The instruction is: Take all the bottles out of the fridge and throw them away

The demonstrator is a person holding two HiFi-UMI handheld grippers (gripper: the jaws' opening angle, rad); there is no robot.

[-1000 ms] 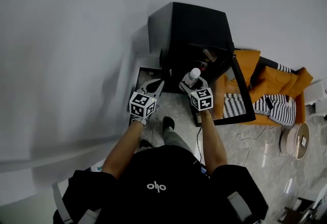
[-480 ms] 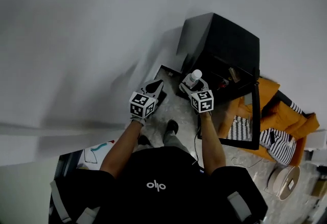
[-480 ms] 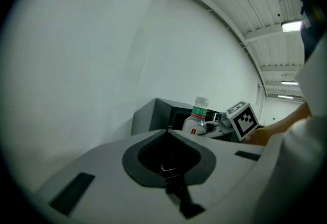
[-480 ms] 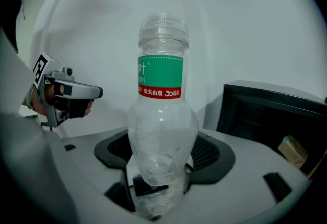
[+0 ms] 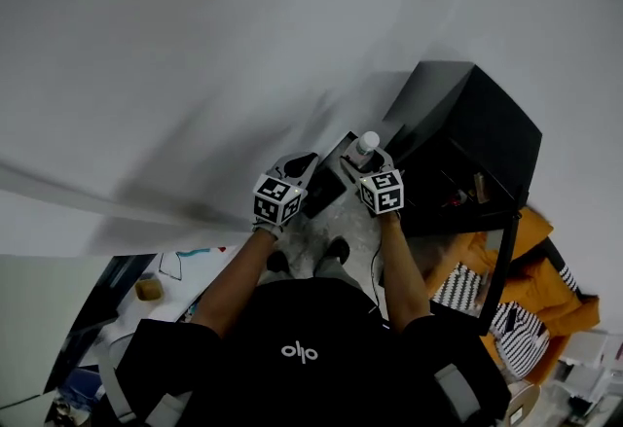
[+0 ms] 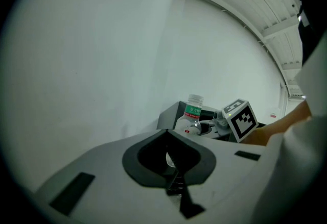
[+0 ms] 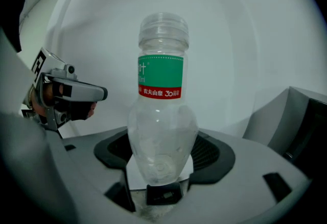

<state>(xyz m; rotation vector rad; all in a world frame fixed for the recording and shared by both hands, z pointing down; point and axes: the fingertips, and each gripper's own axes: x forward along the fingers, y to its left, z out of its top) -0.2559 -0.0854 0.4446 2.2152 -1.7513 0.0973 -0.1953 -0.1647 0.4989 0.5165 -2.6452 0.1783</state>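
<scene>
The right gripper (image 7: 162,169) pinches a bottle (image 7: 162,116) low on its body, one jaw on each side. The bottle stands upright in the grip, its long axis across the jaws, with neck and cap well above them. The left gripper (image 6: 171,162) has its jaws pressed together on nothing and hangs just beside the right one, so only the right hand carries anything. The bottle is out of the fridge (image 5: 472,138), which stands open to the right of that hand. In the head view a dark boxy thing (image 5: 323,190) lies on the floor below both grippers; I judge it may be the bin, so the drop lies downward. The bottle is clear plastic, looks empty, and has a clear cap and a green label with a red band.
</scene>
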